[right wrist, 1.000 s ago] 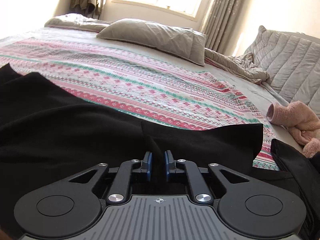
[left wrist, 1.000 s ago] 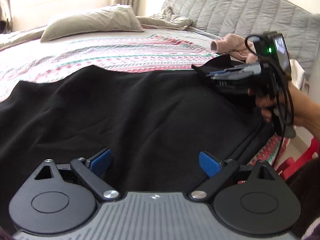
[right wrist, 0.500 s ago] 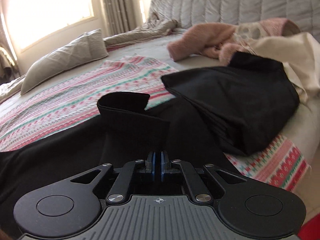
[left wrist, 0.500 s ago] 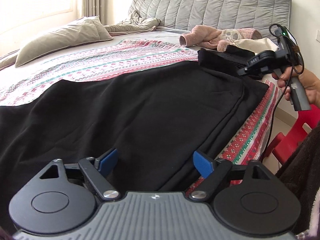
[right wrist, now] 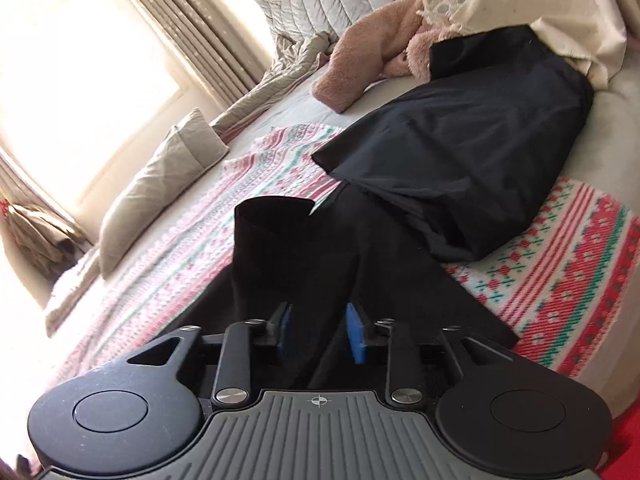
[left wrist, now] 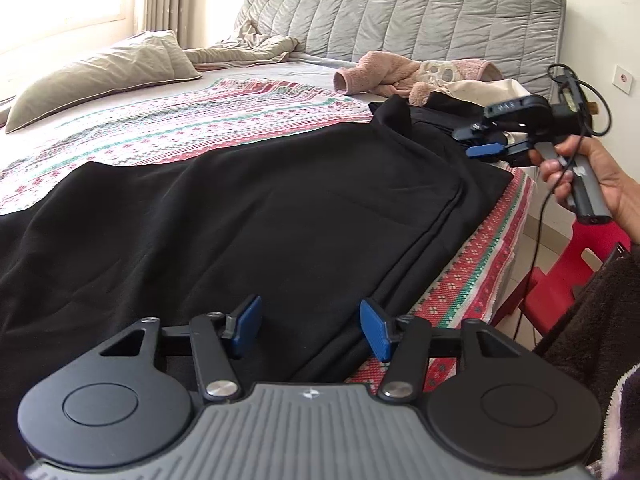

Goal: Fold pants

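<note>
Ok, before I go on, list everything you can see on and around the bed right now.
pants: one, black, spread flat across the near side of the bed
folded garment: one, black, beyond the pants, near the headboard
fleece garment: one, pink, by the headboard
cloth: one, cream, beside the pink fleece
bedspread: one, red, green and white pattern, under the pants
pillow: one, grey-beige, far side by the window
headboard: one, grey quilted
stool: one, red, beside the bed
left gripper: blue pads closing over the pants' near edge, not pressing
right gripper: opening, pants fabric between the pads
hand: holds the right gripper's handle
</note>
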{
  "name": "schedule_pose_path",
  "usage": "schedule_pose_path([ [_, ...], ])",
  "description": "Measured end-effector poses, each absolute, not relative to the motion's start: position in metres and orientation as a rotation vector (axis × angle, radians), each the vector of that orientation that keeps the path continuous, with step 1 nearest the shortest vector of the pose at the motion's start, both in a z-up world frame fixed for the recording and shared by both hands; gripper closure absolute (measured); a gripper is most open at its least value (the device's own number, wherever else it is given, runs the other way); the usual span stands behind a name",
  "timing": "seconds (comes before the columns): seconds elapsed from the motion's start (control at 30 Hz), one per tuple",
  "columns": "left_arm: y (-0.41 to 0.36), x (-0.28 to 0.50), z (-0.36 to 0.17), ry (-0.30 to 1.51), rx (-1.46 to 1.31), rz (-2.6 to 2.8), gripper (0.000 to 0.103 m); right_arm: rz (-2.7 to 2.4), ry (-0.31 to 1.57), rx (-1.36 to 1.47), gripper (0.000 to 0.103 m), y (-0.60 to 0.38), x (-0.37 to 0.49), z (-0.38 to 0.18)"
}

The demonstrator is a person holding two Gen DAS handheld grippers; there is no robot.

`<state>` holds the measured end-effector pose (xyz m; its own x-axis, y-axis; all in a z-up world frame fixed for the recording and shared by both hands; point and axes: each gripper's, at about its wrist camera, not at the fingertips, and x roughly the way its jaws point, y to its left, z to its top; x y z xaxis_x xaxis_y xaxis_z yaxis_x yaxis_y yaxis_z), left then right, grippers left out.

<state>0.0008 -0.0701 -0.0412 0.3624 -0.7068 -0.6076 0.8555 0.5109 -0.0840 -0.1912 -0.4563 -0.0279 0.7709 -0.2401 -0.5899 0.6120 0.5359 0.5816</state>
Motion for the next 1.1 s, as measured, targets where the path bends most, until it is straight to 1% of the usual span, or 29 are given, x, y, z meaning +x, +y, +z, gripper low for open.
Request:
schedule_pose_path([
  [0.03,-0.071,0.0,-0.042,0.638,0.267,-1.027,0.03,-0.524,0.477,0.882,0.054,-0.459,-0.186,-0.03],
  [0.2,-0.077,-0.002,-0.043,0.635,0.286,-1.043,0.03,-0.545,0.535,0.901,0.054,-0.467,-0.166,-0.044],
  [0.5,-0.085,-0.001,-0.045,0.632,0.294,-1.063,0.03,-0.539,0.442,0.915,0.055,-0.484,-0.15,-0.056],
  [0.57,-0.085,-0.001,-0.045,0.63,0.294,-1.069,0.03,-0.546,0.436,0.881,0.06,-0.483,-0.148,-0.057],
  [0.6,-0.085,-0.002,-0.045,0.63,0.293,-1.07,0.03,-0.548,0.437,0.864,0.071,-0.482,-0.146,-0.057],
  [0.63,-0.086,-0.002,-0.045,0.629,0.294,-1.071,0.03,-0.558,0.448,0.843,0.091,-0.482,-0.145,-0.056],
  [0.67,-0.086,-0.002,-0.045,0.628,0.295,-1.072,0.03,-0.569,0.474,0.824,0.094,-0.482,-0.143,-0.055],
  [0.73,-0.086,-0.003,-0.044,0.623,0.298,-1.074,0.03,-0.6,0.501,0.813,0.095,-0.479,-0.146,-0.044],
  [0.87,-0.086,-0.006,-0.044,0.613,0.309,-1.09,0.031,-0.648,0.409,0.768,0.098,-0.472,-0.168,-0.005],
  [0.97,-0.087,-0.007,-0.044,0.601,0.307,-1.087,0.037,-0.685,0.364,0.76,0.098,-0.475,-0.187,0.01],
  [1.0,-0.088,-0.008,-0.044,0.596,0.311,-1.084,0.04,-0.688,0.36,0.766,0.098,-0.477,-0.191,0.012],
  [1.07,-0.088,-0.009,-0.044,0.576,0.319,-1.07,0.051,-0.684,0.362,0.772,0.098,-0.479,-0.196,0.014],
  [1.1,-0.088,-0.01,-0.044,0.564,0.324,-1.06,0.069,-0.685,0.37,0.765,0.098,-0.48,-0.196,0.015],
])
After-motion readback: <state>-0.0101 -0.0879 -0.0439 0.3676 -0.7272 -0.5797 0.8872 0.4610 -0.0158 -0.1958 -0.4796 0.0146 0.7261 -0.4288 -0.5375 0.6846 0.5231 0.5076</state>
